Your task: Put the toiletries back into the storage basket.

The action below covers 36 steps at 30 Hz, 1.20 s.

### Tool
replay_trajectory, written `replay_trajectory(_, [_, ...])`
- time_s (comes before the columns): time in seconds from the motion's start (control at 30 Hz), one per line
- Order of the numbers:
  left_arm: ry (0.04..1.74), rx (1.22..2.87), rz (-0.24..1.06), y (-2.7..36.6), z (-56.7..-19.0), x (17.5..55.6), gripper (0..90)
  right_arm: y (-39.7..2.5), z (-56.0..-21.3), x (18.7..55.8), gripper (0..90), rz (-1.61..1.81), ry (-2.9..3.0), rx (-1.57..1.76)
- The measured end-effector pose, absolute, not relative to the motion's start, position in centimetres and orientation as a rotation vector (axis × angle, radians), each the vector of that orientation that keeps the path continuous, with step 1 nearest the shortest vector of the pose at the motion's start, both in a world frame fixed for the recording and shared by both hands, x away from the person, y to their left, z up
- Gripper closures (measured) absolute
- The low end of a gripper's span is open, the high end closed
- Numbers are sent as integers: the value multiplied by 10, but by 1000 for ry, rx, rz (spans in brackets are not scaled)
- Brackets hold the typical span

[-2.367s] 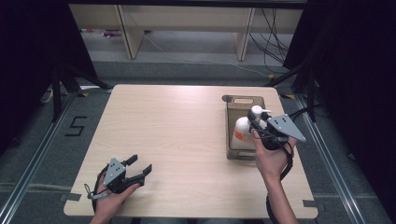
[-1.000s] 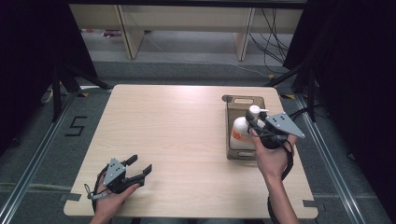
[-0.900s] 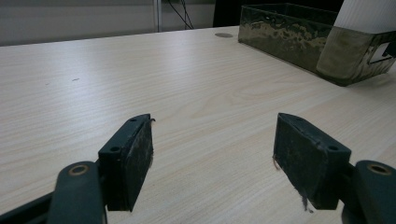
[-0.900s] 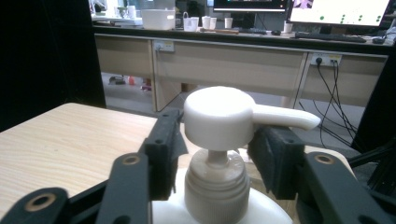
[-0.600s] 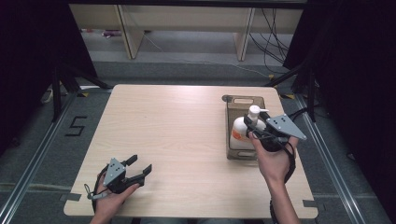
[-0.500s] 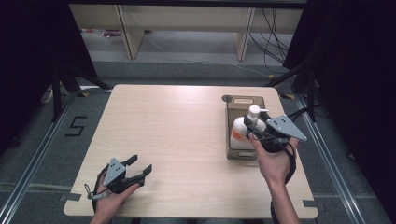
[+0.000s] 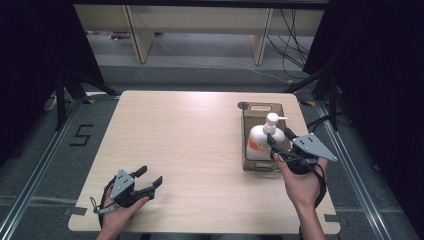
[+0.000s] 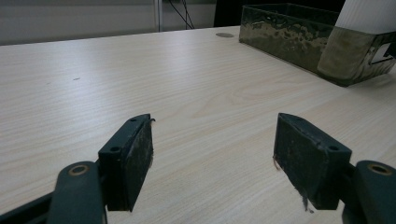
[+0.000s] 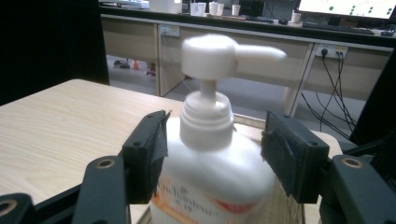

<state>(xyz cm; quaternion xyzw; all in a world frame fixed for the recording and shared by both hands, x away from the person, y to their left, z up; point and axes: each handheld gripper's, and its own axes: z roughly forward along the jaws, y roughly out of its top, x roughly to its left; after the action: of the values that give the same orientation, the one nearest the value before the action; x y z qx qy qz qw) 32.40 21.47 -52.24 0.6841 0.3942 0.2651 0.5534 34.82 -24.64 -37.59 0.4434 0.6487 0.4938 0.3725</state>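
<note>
Between the right tool's [image 9: 212, 154] spread jaws stands the pump bottle [image 9: 212, 182], inside the tray [image 7: 247, 117].

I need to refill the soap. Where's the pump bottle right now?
In the high view the pump bottle stands in the dark tray on the table's right side, between the right gripper jaws.

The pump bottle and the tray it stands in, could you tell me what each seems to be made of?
The pump bottle looks like smooth white plastic with a printed orange label; its shoulder shines softly. The tray seems to be dark, translucent plastic or possibly glass: its wall shows glossy, rippled reflections.
</note>
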Motion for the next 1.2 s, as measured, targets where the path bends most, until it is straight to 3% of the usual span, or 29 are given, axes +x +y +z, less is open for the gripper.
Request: replay_trajectory(1.2, [907,1604,626,215,-523,326,279,-285,-438,313,419,1213,1663,1283])
